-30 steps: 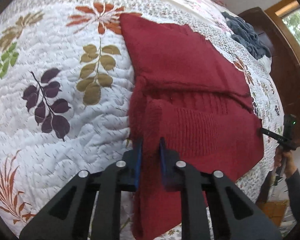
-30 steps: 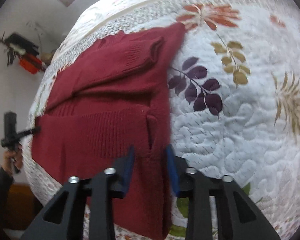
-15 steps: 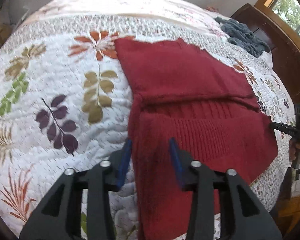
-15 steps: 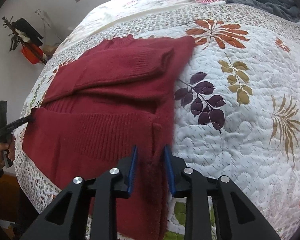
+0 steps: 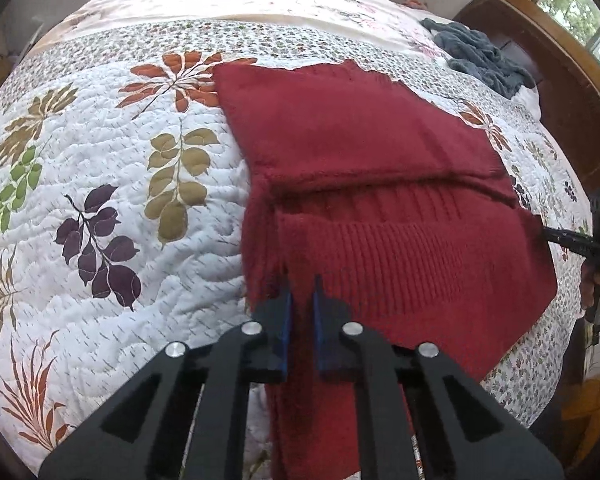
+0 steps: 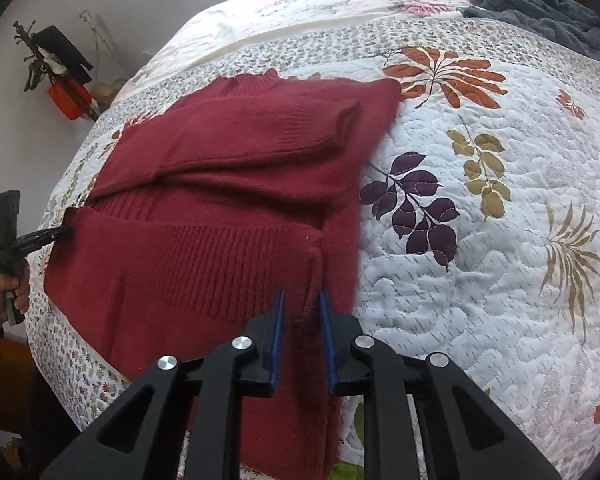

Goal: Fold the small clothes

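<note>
A red knitted sweater (image 5: 360, 152) lies half folded on the bed, its ribbed hem doubled over the body. My left gripper (image 5: 300, 300) is shut on the hem's near left corner, with red fabric filling the narrow gap between its blue pads. The right gripper (image 5: 548, 235) pinches the opposite corner at the far right. In the right wrist view the sweater (image 6: 240, 184) has one sleeve folded across its chest. My right gripper (image 6: 301, 300) is shut on the hem's edge there. The left gripper (image 6: 58, 234) shows at the far left corner.
The bed is covered by a white quilt (image 5: 120, 160) printed with leaves. A grey blanket (image 6: 540, 8) is bunched near the dark wooden headboard (image 5: 560, 100). A person's hand (image 6: 8, 292) holds the left gripper's handle beside the bed edge.
The left gripper stood open half a second ago and has shut again on the hem. The right gripper's fingers have drawn closer on the fabric. Both cameras have pulled back a little.
</note>
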